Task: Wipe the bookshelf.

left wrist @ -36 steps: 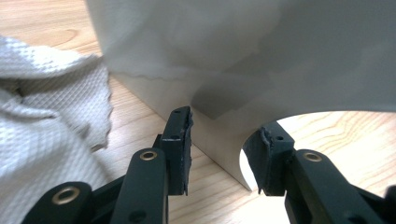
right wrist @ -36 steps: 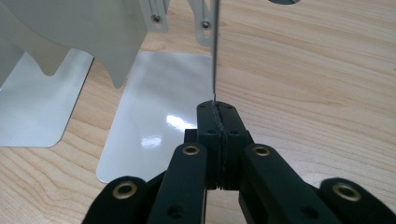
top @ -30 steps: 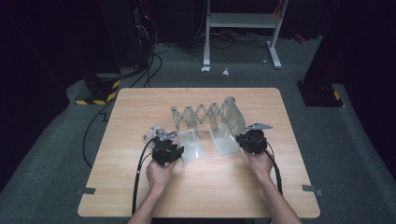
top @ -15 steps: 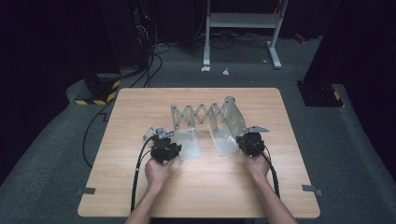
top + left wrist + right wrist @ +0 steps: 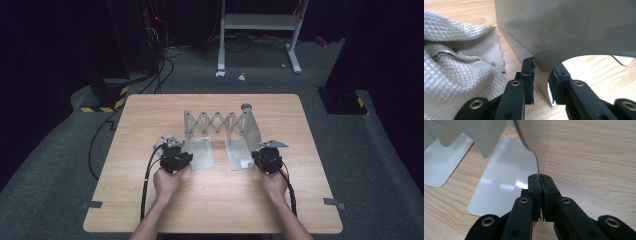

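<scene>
In the high view, an expandable metal bookend rack [image 5: 220,131] stands in the middle of the table [image 5: 150,210], its scissor lattice stretched between two upright end plates. The left hand-held gripper [image 5: 176,159] meets the rack's left end and the right hand-held gripper [image 5: 266,158] its right end.

In the left gripper view, the left hand-held gripper [image 5: 543,77] straddles the upright plate's edge; its jaws have just been closing and one pad touches the metal, a gap showing at the other. A grey textured cloth [image 5: 456,65] lies just beside it.

In the right gripper view, the right hand-held gripper [image 5: 540,183] is clamped tight on the thin edge of the right plate.
</scene>
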Motion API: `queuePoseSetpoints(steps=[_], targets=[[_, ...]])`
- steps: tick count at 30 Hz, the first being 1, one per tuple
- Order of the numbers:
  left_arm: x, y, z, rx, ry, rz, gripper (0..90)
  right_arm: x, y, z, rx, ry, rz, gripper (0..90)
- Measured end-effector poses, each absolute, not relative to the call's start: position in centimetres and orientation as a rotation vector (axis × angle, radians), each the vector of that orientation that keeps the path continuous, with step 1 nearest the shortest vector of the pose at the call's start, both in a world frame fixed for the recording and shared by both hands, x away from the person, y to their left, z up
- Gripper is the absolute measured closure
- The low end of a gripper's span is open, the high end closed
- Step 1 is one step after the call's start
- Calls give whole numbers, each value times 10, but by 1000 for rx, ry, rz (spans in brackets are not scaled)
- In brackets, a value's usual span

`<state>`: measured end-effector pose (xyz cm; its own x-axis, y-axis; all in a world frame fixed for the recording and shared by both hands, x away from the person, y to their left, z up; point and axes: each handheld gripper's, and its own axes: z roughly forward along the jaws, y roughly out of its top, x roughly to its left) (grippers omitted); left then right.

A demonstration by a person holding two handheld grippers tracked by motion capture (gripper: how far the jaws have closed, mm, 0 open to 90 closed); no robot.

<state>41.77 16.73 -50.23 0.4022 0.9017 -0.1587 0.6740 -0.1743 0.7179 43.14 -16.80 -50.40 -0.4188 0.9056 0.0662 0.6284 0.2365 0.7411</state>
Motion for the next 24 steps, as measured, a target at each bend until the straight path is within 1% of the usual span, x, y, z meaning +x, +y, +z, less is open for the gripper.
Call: queuePoseSetpoints(steps=[3,14,24], targets=[[422,166,-500,1962,1335,405,760,432,-167,-504,1417,2142,1009,866],[442,172,-500,1924,1370,377,783,442,-156,-504,1415,2162,1025,828],[445,171,-499,1935,1367,378,786,445,-154,-505,1405,2167,1038,820]])
